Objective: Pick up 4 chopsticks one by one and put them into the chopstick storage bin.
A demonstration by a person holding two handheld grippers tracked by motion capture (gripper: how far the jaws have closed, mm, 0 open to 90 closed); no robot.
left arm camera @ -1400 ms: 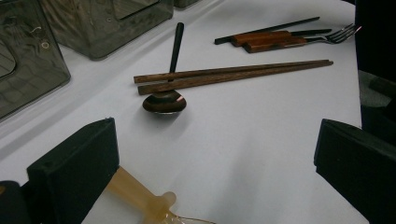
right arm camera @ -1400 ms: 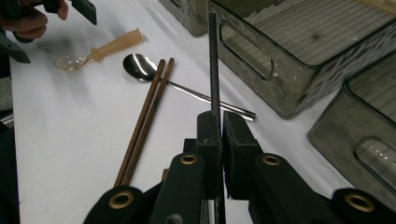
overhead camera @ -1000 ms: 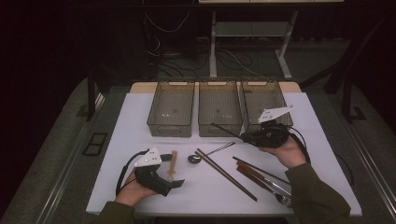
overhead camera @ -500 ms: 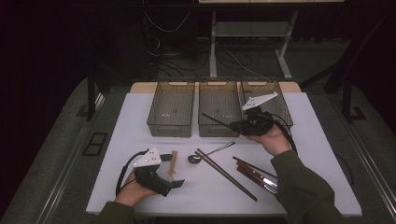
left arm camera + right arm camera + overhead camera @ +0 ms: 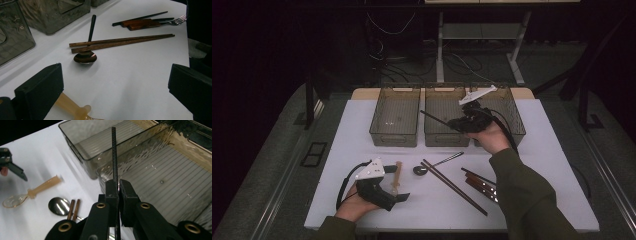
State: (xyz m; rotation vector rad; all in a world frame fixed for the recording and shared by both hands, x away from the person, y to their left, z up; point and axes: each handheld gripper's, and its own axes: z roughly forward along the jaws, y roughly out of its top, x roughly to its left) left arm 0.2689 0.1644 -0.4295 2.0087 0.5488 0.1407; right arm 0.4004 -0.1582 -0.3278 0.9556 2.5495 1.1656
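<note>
Olive-green sleeves (image 5: 532, 200), black grippers, seemingly brass-coloured screws (image 5: 101, 205).

We see a dim room around a brightly lit white table (image 5: 557, 165); soft shadows, glare on the bins (image 5: 160, 170), near jaws blurred.

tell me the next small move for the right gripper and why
Probably lower the black chopstick into the middle bin and open. The right gripper is shut on it, and it hangs over that bin, clear of the floor.
</note>
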